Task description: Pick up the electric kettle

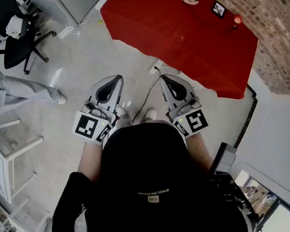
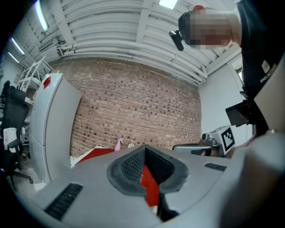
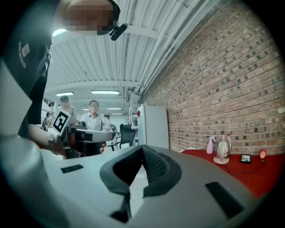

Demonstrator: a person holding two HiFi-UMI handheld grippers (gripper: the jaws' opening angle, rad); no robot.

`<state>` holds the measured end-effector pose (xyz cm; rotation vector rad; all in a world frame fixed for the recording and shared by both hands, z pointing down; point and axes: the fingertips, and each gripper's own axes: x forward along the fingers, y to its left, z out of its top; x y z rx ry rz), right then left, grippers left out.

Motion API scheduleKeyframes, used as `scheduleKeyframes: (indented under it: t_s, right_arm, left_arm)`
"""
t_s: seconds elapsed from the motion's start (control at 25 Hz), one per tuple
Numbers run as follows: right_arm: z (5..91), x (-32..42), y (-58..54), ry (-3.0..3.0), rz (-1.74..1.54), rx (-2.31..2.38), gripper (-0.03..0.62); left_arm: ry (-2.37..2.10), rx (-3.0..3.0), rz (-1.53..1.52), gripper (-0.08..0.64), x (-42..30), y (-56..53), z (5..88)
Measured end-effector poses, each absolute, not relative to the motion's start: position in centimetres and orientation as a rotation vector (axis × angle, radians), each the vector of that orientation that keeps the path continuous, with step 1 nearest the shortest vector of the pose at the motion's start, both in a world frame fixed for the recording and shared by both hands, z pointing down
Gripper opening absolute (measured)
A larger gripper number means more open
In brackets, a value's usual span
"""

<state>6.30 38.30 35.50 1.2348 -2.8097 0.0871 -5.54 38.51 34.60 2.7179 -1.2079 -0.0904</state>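
Jaws first: both pairs were pinched shut with nothing in them. On the left gripper [image 2: 144, 149] and the right gripper [image 3: 142, 149] the pads met at the tips, and only background showed through the little gap lower down.

So yeah, the task basically hadn't started. The person stood back from the table [image 1: 178, 37] with both grippers held level at waist height, side by side, noses pointed roughly toward it. The kettle [image 3: 221, 150] sat upright on the red cloth at the far end, by the brick wall, with a pink spray bottle [image 3: 209, 145] just beside it. It was well apart from either gripper, nothing touching it.

What was done: nothing I could see, beyond facing the right way. What was left, as I'd judge it: pretty much all of it. Walk up to the table, open one pair of jaws, get them around the handle, close, then lift. The right gripper had the clearer look at the kettle, so I'd guess that one goes for it, but that's only a guess.
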Motion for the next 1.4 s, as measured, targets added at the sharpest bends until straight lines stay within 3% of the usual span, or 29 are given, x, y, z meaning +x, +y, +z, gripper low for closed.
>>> scheduleKeyframes:
  t_s: [0.48,0.96,1.4]
  right_arm:
    - [35.5,1.8,35.8,-2.801,0.092,1.273,0.005]
    - [36.4,2.8,33.4,-2.711,0.190,1.578,0.006]
    - [36.5,-1.4,30.4,-2.742,0.106,1.467,0.006]
  left_arm:
    - [-1.170,2.751,-0.015,0.006,-9.6,36.1,35.2]
    - [-1.178,2.734,0.013,0.006,-17.3,35.0,37.2]
    - [-1.243,2.735,0.017,0.006,-19.6,31.8,37.7]
